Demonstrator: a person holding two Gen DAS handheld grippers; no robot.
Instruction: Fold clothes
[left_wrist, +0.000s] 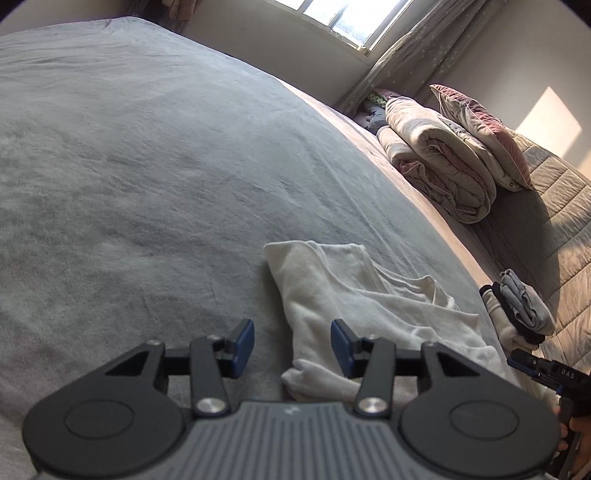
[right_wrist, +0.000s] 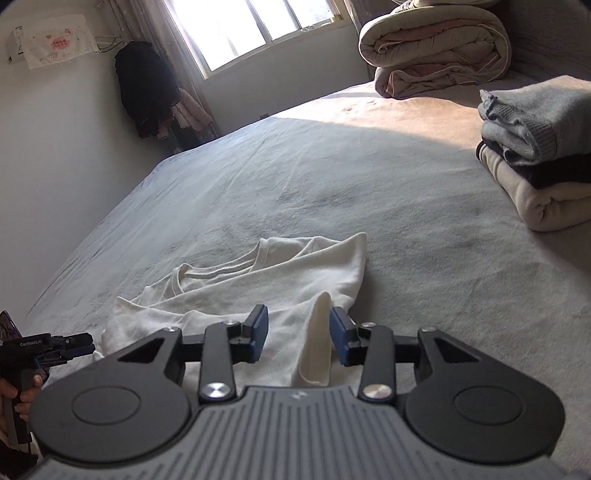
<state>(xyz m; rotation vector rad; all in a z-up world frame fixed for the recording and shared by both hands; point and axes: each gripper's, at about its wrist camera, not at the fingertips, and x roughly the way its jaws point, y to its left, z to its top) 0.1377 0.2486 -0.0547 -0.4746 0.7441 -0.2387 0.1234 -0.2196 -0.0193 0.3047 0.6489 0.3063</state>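
Your right hand-held gripper (right_wrist: 297, 332) stands released, straddling a raised fold of the white T-shirt (right_wrist: 258, 280); left hand-held gripper (left_wrist: 292, 345) released at its lower-centre edge.

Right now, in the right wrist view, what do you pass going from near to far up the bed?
Right gripper → white T-shirt → bare grey sheet → rolled quilt by the window.

The left hand-held gripper (left_wrist: 292, 344) points forward and downward, its blue-padded jaws standing apart with nothing pressed between them. The right hand-held gripper (right_wrist: 298, 334) is tilted downward likewise, jaws parted; a fold of white cloth rises in the gap, and no pad clamps it. In each wrist view, the other gripper shows at the frame's edge, gripped by the person's fingers (right_wrist: 27, 387).
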